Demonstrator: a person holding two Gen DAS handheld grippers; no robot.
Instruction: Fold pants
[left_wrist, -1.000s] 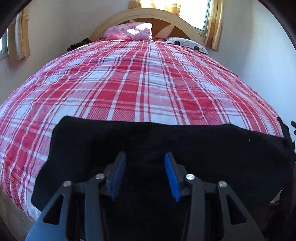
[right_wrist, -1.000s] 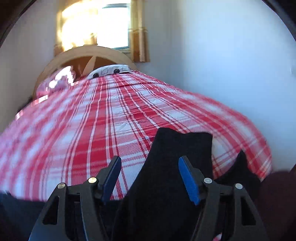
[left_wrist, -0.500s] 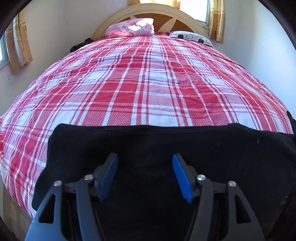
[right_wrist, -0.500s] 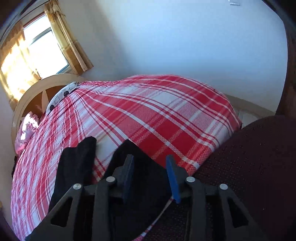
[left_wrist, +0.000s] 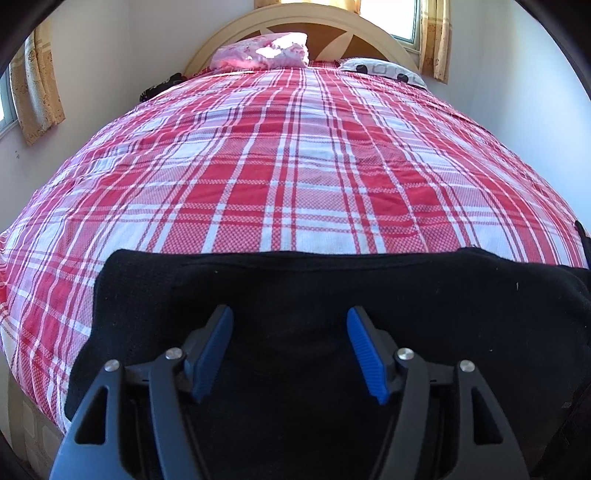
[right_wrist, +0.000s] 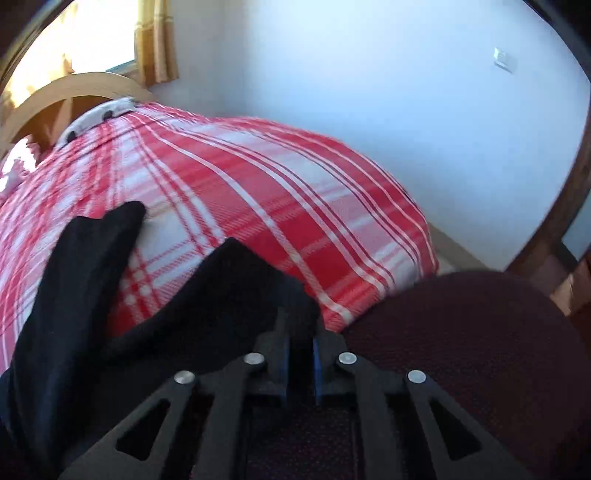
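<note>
Black pants (left_wrist: 332, 288) lie across the near edge of a bed with a red and white plaid cover (left_wrist: 295, 166). My left gripper (left_wrist: 290, 350) is open, its blue pads (left_wrist: 364, 354) spread just above the black cloth, holding nothing. In the right wrist view the pants (right_wrist: 221, 295) show two leg ends pointing up the bed. My right gripper (right_wrist: 299, 354) is shut on the hem of the nearer leg at the bed's right corner.
A dark maroon cushioned seat (right_wrist: 480, 350) sits right beside the bed corner, with a wooden frame (right_wrist: 554, 221) behind it. A headboard (left_wrist: 314, 22), pink pillow (left_wrist: 266, 50) and white pillow (left_wrist: 380, 70) are at the far end. A wall (right_wrist: 369, 92) runs along the right side.
My right gripper swung right to the nearer leg end and closed on its hem. My left gripper opened wider and stayed over the pants.
</note>
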